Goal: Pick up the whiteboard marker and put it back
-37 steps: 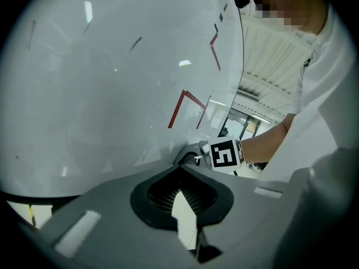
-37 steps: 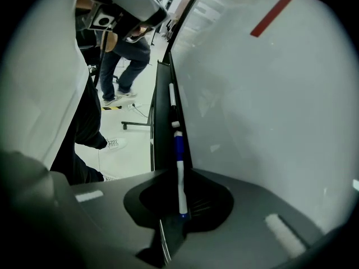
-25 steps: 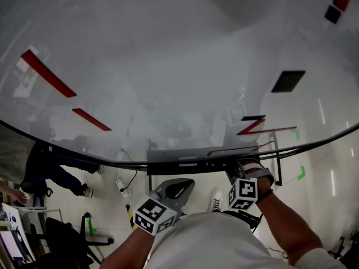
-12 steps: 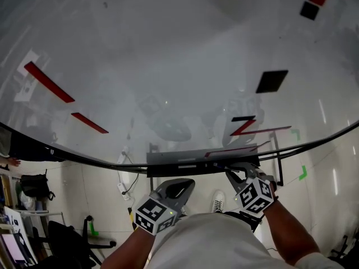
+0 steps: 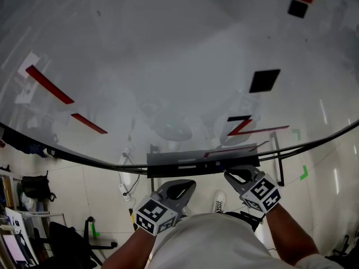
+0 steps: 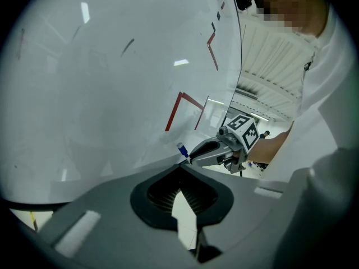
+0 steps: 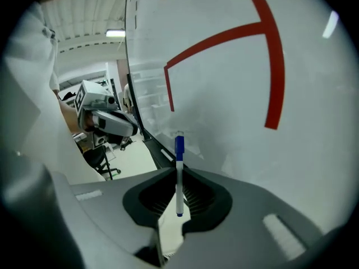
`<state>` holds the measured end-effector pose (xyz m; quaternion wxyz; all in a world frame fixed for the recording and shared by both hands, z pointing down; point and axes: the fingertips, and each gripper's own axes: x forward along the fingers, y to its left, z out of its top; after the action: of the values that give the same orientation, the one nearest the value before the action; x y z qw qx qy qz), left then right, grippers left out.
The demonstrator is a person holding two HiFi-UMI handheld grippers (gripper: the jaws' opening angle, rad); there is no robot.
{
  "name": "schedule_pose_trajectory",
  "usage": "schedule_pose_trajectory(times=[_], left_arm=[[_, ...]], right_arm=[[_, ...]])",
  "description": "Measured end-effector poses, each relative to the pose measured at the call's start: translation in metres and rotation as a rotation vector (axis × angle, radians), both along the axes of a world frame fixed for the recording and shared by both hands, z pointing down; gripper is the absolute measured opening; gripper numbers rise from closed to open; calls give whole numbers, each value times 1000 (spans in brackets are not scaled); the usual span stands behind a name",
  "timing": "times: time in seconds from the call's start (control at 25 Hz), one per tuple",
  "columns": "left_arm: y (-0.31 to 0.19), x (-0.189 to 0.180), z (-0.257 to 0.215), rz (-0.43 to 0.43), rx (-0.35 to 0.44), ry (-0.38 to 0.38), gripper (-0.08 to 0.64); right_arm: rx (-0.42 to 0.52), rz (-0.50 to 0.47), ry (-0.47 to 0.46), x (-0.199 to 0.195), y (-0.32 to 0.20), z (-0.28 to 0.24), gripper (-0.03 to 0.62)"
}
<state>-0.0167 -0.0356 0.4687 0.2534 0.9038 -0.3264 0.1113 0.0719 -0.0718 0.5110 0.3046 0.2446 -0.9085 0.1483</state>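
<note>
Soft, even indoor light. Ceiling lamps glint on the whiteboard [image 6: 112, 94] above the left hand-held gripper [image 6: 182, 166]. Both gripper views bulge, with black corners. The marker [image 7: 179, 150] is sharp; the right hand-held gripper [image 7: 178, 170] around it is blurred.

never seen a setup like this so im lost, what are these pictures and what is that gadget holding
No robot here: a person stands at a whiteboard with a hand-held gripper in each hand. The head view comes from a camera on the person's head, looking down; the left gripper and right gripper show at the bottom. The gripper views come from cameras riding on the grippers, looking along their fingers. The board bears red strokes and a black square, with a dark tray along its lower edge. The right gripper is shut on a blue-capped whiteboard marker; the left one's fingers are together, holding nothing.
</note>
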Motion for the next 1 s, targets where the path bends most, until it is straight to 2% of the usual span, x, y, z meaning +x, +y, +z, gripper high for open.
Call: schedule_pose_trajectory(times=[0.08, 0.24, 0.32, 0.48, 0.68, 1.0], left_arm=[[0, 0, 1, 1, -1, -1, 17], [-1, 0, -3, -5, 0, 13, 17], [-1, 1, -6, 4, 8, 14, 17], [1, 5, -8, 28, 18, 22, 17], [5, 7, -16, 54, 31, 64, 17], [9, 12, -41, 112, 85, 139, 17]], right_arm=[[-49, 19, -75, -2, 2, -4, 35], [-203, 77, -304, -2, 5, -15, 35], [-247, 78, -364, -2, 7, -18, 35], [-260, 68, -377, 0, 11, -20, 35], [-277, 54, -539, -3, 13, -50, 35], [-251, -44, -637, -10, 26, -85, 35]])
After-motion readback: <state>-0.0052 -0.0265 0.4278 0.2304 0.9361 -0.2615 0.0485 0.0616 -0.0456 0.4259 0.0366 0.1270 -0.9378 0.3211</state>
